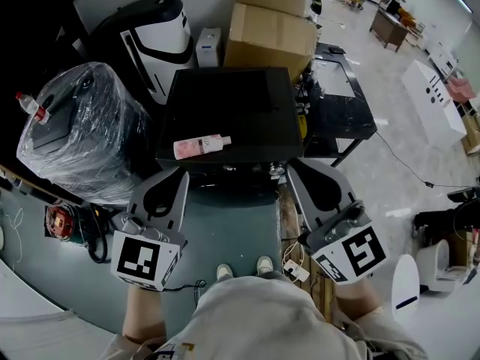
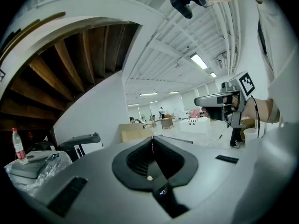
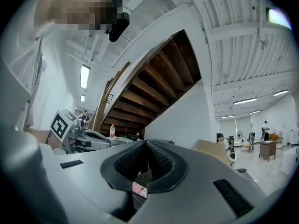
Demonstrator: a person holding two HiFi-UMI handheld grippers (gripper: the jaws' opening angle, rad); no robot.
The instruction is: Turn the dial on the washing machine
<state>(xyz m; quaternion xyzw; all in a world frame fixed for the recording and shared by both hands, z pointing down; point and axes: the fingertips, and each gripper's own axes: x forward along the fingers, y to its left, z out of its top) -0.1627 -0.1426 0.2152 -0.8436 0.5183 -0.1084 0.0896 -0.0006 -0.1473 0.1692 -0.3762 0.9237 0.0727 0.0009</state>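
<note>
Washing machine (image 1: 225, 111), a black box with a flat dark top, fills the middle of the head view, its front edge toward the bottom of the frame. To its left, in the left half of the frame, sits a large bundle wrapped in clear plastic film (image 1: 79, 137). Above that, at upper left, stands a white and black appliance (image 1: 154, 32). Cardboard boxes (image 1: 270, 28) are stacked at top centre, behind the machine. A black table (image 1: 345, 107) stands just right of it.

The left gripper (image 1: 182, 177) comes up from the lower left and its tips reach the machine's front edge left of centre. In its own view the ribbed black pads (image 2: 135, 160) meet at the tips, so the claw is closed with nothing in it. The right gripper (image 1: 291, 169) comes up from the lower right to the front edge right of centre. Its pads (image 3: 126, 164) are likewise pressed together and clamp nothing. A scrap of pink shows through the opening below them.

A pink bottle (image 1: 201, 146) lies on its side on the machine's top, near the front edge and between the two grippers' tips. A small silvery round knob (image 1: 276, 171) sits on the front edge, just beside the right gripper's tips. Whether it is the dial, and whether the tips touch it, cannot be told. A clear bottle with a red cap (image 1: 30, 107) leans at the far left edge.
</note>
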